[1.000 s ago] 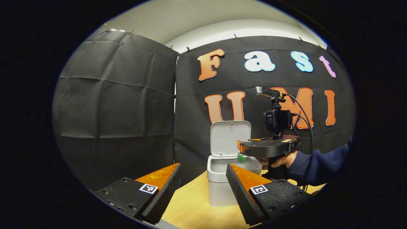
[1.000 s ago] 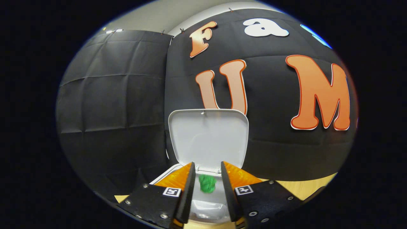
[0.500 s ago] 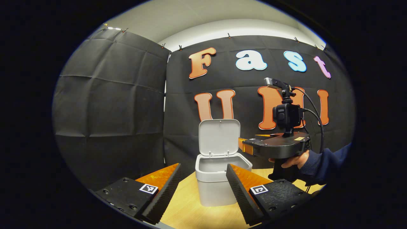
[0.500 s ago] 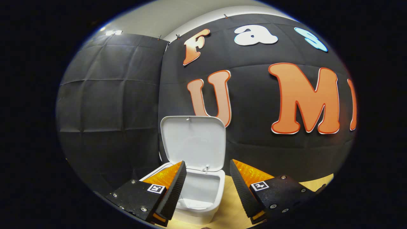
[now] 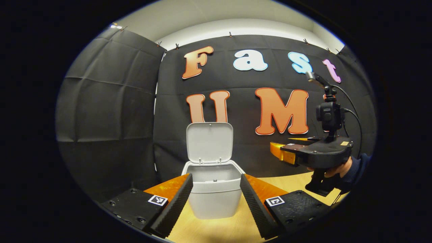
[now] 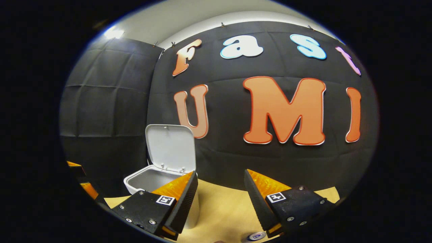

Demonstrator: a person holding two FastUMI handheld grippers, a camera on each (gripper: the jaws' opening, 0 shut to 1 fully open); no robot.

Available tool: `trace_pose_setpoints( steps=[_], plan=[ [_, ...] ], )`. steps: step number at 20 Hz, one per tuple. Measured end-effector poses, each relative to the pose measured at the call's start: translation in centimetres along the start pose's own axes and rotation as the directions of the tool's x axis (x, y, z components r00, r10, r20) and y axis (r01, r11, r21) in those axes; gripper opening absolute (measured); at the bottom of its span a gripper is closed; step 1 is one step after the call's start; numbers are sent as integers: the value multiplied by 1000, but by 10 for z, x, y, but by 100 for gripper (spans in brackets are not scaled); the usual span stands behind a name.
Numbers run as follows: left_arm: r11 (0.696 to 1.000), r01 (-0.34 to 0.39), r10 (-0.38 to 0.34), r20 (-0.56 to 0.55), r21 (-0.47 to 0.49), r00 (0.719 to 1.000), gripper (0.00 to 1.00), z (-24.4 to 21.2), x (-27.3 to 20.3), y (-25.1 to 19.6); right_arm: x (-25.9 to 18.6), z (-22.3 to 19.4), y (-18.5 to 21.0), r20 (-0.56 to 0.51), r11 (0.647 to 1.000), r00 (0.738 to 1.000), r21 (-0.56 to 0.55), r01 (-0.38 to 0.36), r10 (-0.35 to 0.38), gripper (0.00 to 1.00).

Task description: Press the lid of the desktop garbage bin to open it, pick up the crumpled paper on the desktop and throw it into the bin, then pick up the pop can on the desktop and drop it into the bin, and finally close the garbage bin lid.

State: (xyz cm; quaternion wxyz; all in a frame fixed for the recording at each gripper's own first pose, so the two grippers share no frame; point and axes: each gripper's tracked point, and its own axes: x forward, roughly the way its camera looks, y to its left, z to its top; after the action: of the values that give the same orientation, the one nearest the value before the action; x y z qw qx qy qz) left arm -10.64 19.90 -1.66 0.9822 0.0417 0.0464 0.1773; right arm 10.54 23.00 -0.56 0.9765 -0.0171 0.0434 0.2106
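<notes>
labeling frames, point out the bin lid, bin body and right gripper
bin lid (image 5: 209, 141), left gripper view, inner face of raised lid
bin body (image 5: 213, 202), left gripper view, front wall
right gripper (image 6: 220, 197), right gripper view, midway between fingertips

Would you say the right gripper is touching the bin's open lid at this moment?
Apart. In the left gripper view, the right gripper hangs well to the side of the lid, with bare booth wall between them.
</notes>
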Motion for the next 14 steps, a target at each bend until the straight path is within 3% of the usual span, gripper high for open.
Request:
trace_pose_setpoints(
  steps=[5, 6, 7, 14],
  plan=[
    [994, 108, -108, -7, -17, 994, 89, -5, 20, -47, -43, -12, -57, -24, 994, 994, 7, 109, -109, 86],
    [990, 137, -137, -8, -20, 991, 89, -5, 25, -58, -52, -15, -68, -28, 991, 990, -2, 137, -137, 96],
    [986, 163, -163, -8, -22, 987, 89, -5, 28, -70, -59, -18, -81, -30, 986, 986, -12, 164, -164, 87],
    [938, 344, -346, -44, -43, 937, 90, -24, 46, -152, -114, -41, -169, -77, 934, 931, -8, 356, -356, 89]
  ],
)
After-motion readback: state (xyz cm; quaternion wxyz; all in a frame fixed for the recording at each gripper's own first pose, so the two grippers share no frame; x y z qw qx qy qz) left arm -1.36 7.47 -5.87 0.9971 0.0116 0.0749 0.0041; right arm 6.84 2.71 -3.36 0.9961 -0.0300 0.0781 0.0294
